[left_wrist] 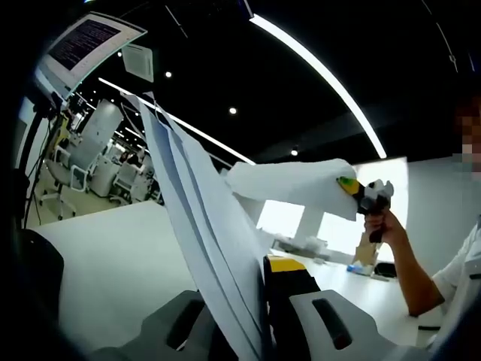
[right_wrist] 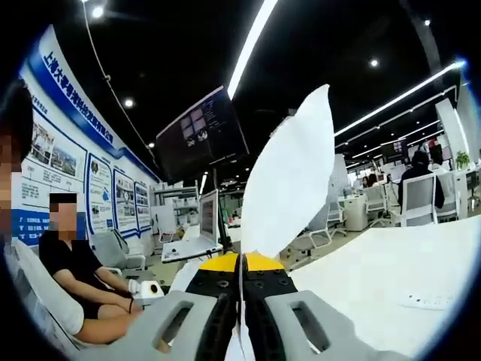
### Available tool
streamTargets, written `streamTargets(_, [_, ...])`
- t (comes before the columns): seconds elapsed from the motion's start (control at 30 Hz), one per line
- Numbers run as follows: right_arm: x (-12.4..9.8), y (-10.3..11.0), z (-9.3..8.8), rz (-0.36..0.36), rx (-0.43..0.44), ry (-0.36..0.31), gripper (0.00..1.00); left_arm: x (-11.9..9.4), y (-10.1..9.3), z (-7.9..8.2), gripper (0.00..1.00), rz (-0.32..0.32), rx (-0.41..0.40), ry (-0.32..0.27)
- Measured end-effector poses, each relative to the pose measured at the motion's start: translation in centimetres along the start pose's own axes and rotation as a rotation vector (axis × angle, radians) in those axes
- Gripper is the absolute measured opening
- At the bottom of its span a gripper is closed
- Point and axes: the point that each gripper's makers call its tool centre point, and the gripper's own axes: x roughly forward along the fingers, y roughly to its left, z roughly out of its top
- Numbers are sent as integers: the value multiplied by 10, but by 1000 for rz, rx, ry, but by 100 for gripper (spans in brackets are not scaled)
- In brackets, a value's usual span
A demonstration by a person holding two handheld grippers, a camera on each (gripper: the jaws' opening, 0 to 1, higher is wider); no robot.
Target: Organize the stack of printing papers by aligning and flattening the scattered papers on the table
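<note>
White papers (left_wrist: 210, 241) lifted off the desk (left_wrist: 113, 263), pinched between the left gripper (left_wrist: 252, 316) jaws. Right gripper (right_wrist: 240, 301) jaws clamp the sheets' other edge; desk below.

Long ceiling light strips (left_wrist: 323, 71) glare white against a dark ceiling in both views, running toward one o'clock. A bright window (left_wrist: 391, 195) at three o'clock washes out. The white counter (right_wrist: 391, 286) is evenly lit, with soft shadows. Fisheye bending curves the edges; near parts look slightly blurred.
</note>
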Motion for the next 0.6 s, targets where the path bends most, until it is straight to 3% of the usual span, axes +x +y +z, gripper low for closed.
streamTargets(0.43, [-3,19,1,47,56,-35,0,0,1,2,10,2,-13,-11])
streamTargets(0.6, [4,12,-12,-3,36,-16,0,2,6,2,9,16,-46,-11])
